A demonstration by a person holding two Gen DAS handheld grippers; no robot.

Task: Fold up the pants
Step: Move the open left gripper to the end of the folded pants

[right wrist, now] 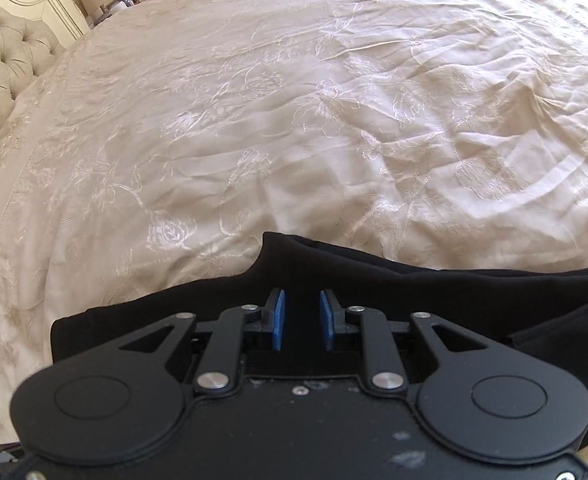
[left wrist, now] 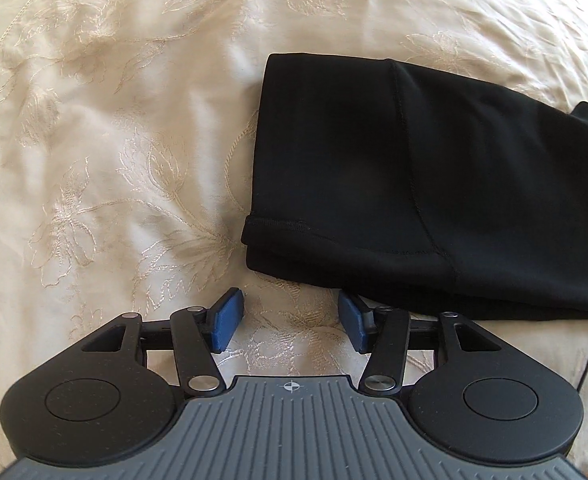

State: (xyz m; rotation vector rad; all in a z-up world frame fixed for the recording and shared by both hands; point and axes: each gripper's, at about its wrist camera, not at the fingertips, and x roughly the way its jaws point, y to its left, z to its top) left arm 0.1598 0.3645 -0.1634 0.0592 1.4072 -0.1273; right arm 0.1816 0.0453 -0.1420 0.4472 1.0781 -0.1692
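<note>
The pants (left wrist: 393, 184) lie folded on the bed (left wrist: 94, 120); little seems left. Both grippers, left gripper (left wrist: 292, 322) and right gripper (right wrist: 301, 320), have jaws apart, empty.

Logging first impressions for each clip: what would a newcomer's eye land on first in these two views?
The black pants, lying partly folded on the cream embroidered bedspread, stand out most by sheer contrast. Next come the blue-padded jaws: the left gripper stands open over bare bedspread just beside the pants' folded corner, and the right gripper stands narrowly open above the dark cloth. A tufted headboard sits far left in the right wrist view.
</note>
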